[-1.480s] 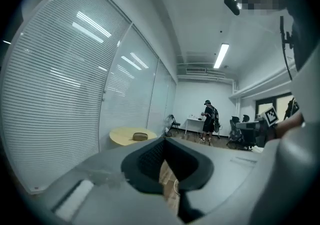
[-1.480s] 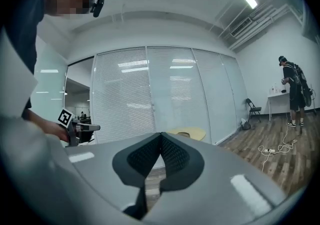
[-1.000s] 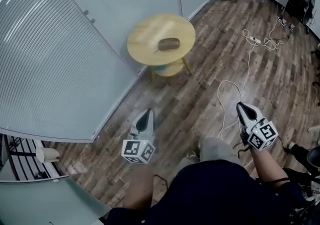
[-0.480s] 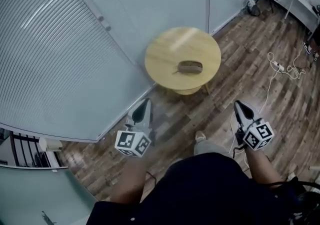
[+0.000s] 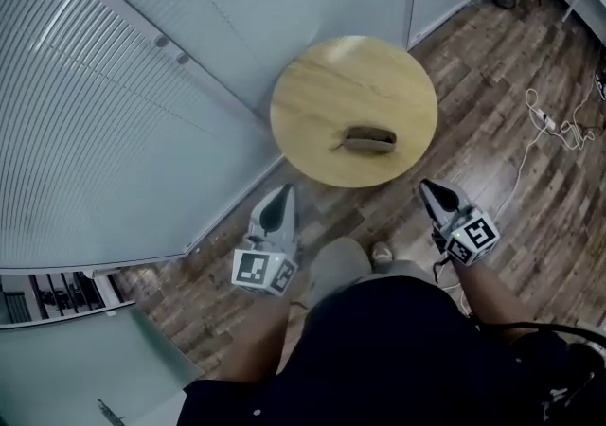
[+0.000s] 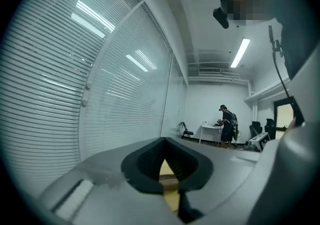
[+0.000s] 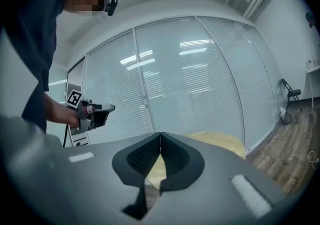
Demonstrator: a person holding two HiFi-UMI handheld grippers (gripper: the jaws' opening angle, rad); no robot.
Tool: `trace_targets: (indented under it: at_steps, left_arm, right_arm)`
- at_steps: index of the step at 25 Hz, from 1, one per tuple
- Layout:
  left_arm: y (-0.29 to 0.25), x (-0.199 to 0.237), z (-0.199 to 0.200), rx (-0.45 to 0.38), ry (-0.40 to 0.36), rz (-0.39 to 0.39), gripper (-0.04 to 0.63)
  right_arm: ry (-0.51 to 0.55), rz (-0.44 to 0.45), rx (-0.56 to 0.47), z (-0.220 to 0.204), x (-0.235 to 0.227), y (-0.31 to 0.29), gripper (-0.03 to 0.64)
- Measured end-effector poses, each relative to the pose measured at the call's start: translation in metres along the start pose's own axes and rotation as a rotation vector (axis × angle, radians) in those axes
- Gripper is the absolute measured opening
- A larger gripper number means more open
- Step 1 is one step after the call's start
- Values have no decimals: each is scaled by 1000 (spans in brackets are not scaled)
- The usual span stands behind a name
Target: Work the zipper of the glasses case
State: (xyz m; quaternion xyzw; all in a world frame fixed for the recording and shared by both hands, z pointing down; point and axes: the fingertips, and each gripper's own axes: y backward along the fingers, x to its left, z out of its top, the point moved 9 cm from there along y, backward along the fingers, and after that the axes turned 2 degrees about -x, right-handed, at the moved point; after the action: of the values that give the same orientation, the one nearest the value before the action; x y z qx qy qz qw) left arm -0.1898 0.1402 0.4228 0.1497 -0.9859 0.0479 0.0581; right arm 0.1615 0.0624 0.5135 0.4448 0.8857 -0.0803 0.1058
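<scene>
A dark oval glasses case (image 5: 369,139) lies on the round wooden table (image 5: 312,102), right of its middle, with a small pull tab at its left end. My left gripper (image 5: 281,193) hangs shut and empty below the table's near-left edge. Off the near-right edge my right gripper (image 5: 426,186) is shut and empty too. In the left gripper view the jaws (image 6: 164,140) meet at the tips, with a strip of the table (image 6: 167,171) showing behind them. The right gripper view shows the closed jaws (image 7: 160,134), the table (image 7: 220,140) beyond, and the left gripper (image 7: 95,112) in a hand.
A frosted glass wall with blinds (image 5: 114,102) runs along the left, close behind the table. White cables and a power strip (image 5: 544,119) lie on the wooden floor at the right. A person (image 6: 227,124) stands by a desk at the far end of the room.
The table and case have come nearer and shifted right in the head view. Both grippers have moved forward to the table's near edge, both still shut.
</scene>
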Motion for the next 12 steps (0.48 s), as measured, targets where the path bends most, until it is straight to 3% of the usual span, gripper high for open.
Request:
trace_targets:
  at_steps: [2,5,8,10,12]
  left_arm:
    - [-23,14,-2,8,2,-16,2]
    - [-63,38,-1,23,5,-61,2]
    - [-108,83,-2,36,9,-98,2]
    - [-137,117,1,42,23,-114,2]
    - [-161,142,3,48,33,-128,2]
  right_arm:
    - [-10,-15,52,-10,-10,-20,22]
    - [-76,-33,104,-9,-31,-47,105]
    - [-88,-78,136,-12,-58,-83,152]
    - [-58,-107,161,-11,-66,-107,190]
    - [23,-98,222,-13,-72,-126,277]
